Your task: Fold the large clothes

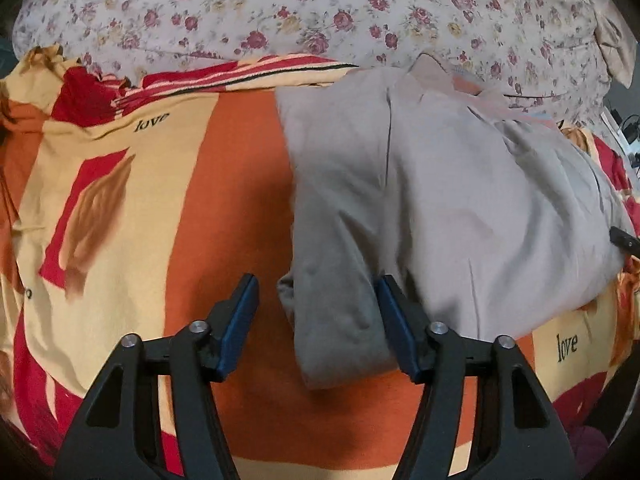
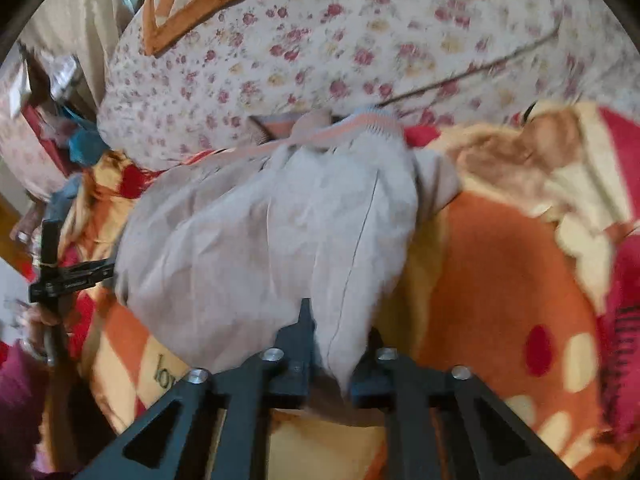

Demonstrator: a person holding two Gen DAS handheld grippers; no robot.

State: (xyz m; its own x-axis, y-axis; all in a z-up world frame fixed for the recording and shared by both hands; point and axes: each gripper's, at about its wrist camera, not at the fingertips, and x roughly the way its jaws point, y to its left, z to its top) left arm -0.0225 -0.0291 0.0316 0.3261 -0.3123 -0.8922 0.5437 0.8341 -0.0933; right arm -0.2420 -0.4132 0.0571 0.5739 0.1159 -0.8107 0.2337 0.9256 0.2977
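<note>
Soft, limp grey garment (image 1: 440, 200): right claw (image 2: 332, 360) clenched on its hem; left claw (image 1: 316, 320) released, straddling the sleeve.

The word "love" stands printed in dark letters on the orange, yellow and red blanket (image 1: 224, 208), once at the upper left and again at the lower right of the left wrist view. In the right wrist view it shows partly at the lower left.
</note>
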